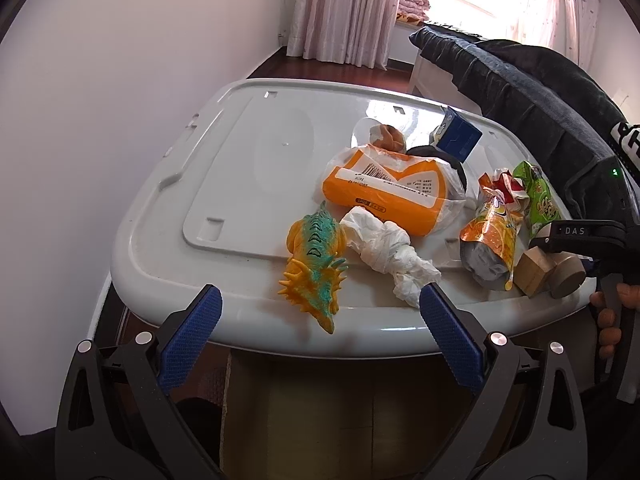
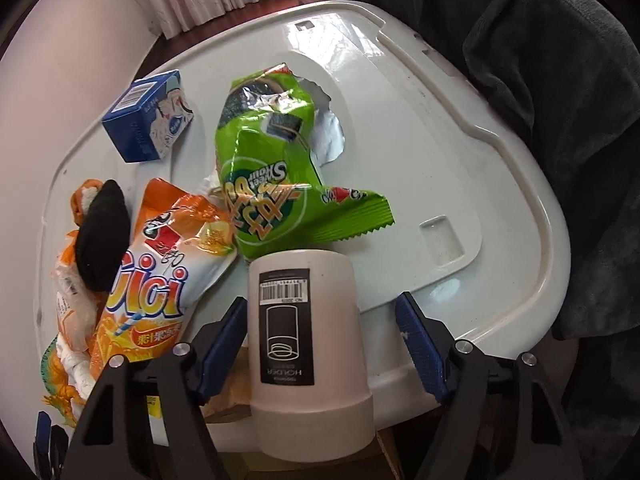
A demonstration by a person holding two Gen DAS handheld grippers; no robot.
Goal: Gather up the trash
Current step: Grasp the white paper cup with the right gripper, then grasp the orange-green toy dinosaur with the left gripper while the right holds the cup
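Trash lies on a white plastic lid [image 1: 224, 184]: a crumpled white tissue [image 1: 384, 248], an orange wipes pack in a clear bag [image 1: 384, 184], an orange drink pouch [image 1: 490, 228] [image 2: 160, 264], a green snack bag [image 1: 538, 200] [image 2: 264, 160] and a blue carton [image 1: 458, 134] [image 2: 146, 120]. My left gripper [image 1: 320, 304] is open at the lid's near edge, with a toy dinosaur [image 1: 316, 264] between its fingers. My right gripper [image 2: 320, 316] is open, its jaws either side of a beige cup-shaped holder [image 2: 304, 340] lying on its side.
A wooden block [image 1: 532, 272] sits next to the holder [image 1: 566, 276]. A black object [image 2: 102, 236] rests on the wipes pack. A dark blanket [image 1: 540, 92] [image 2: 540, 80] drapes along the lid's right side. A cardboard box [image 1: 340, 420] stands below the lid's near edge.
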